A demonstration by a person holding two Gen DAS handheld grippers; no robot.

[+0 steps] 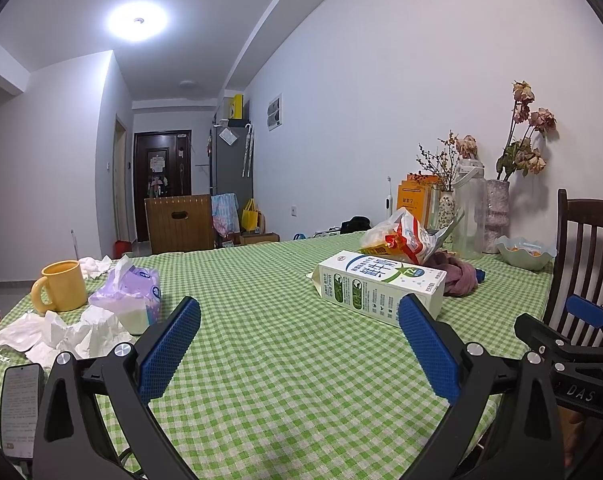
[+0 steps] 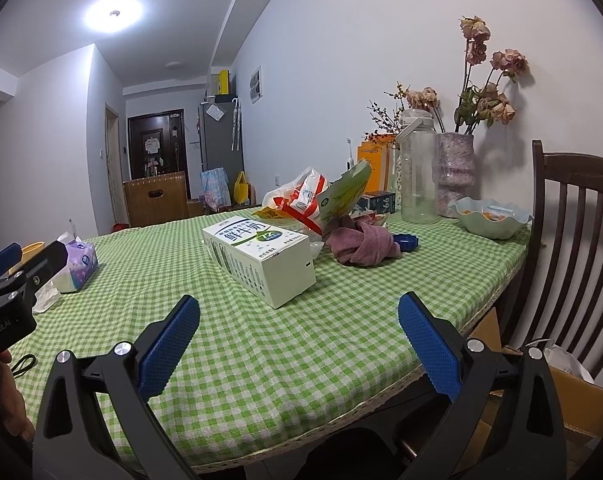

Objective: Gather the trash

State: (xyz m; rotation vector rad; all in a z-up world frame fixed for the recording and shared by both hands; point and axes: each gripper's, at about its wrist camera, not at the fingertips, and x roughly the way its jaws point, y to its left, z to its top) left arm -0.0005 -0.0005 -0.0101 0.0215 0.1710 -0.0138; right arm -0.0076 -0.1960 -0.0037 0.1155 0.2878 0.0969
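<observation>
Your left gripper (image 1: 299, 344) sat low and level, pointing forward, jaws spread wide with nothing between the blue pads (image 1: 169, 350). Your right gripper (image 2: 299, 344) matched it: same height, same wide spread, blue pads (image 2: 429, 348) bare. The two were held side by side, near each other but apart; each showed at the edge of the other's view. A bit of your hand showed behind the left gripper's body in the right wrist view, at the lower left edge. Neither gripper touched anything.
</observation>
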